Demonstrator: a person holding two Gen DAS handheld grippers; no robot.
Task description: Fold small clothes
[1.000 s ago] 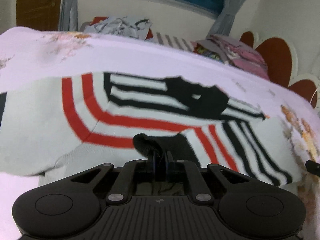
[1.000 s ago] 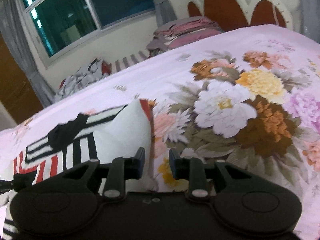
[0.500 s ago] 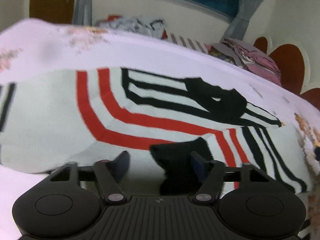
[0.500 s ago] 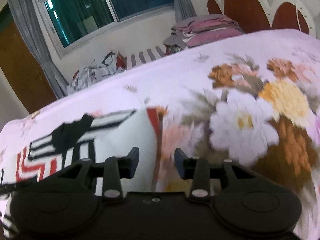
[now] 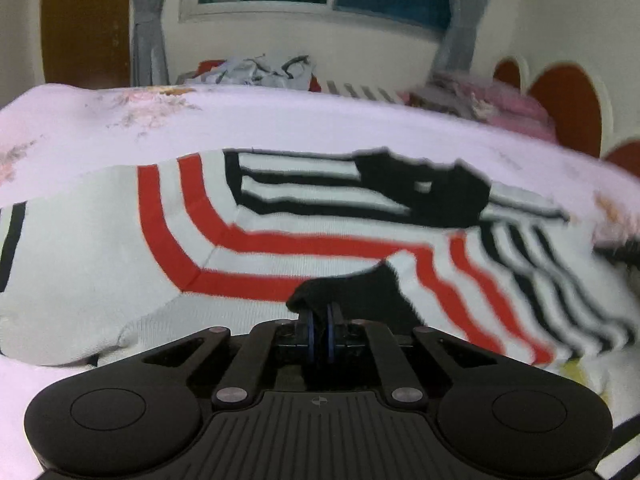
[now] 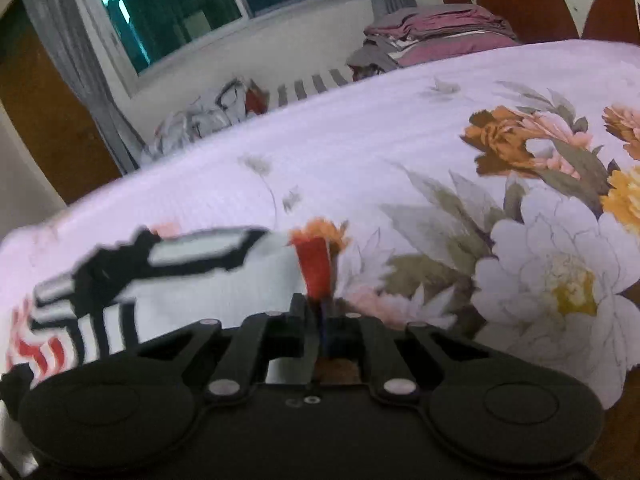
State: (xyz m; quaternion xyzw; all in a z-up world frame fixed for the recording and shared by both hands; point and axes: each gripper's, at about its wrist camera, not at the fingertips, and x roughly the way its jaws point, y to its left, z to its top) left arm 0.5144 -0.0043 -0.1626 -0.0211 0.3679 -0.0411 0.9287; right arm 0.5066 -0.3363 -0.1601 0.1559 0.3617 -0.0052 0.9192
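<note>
A striped knit sweater [image 5: 280, 248] lies spread flat on the flowered bed [image 6: 360, 152], toward the near edge. The left gripper [image 5: 319, 312] has just closed and pinches a black cuff or hem of it, while the right gripper [image 6: 318, 308] has just closed on the sweater's red edge trim. Being soft, light and floppy, the knit will likely sag and stretch when lifted, so ribbed edges and corners like these look the soundest places to hold.
</note>
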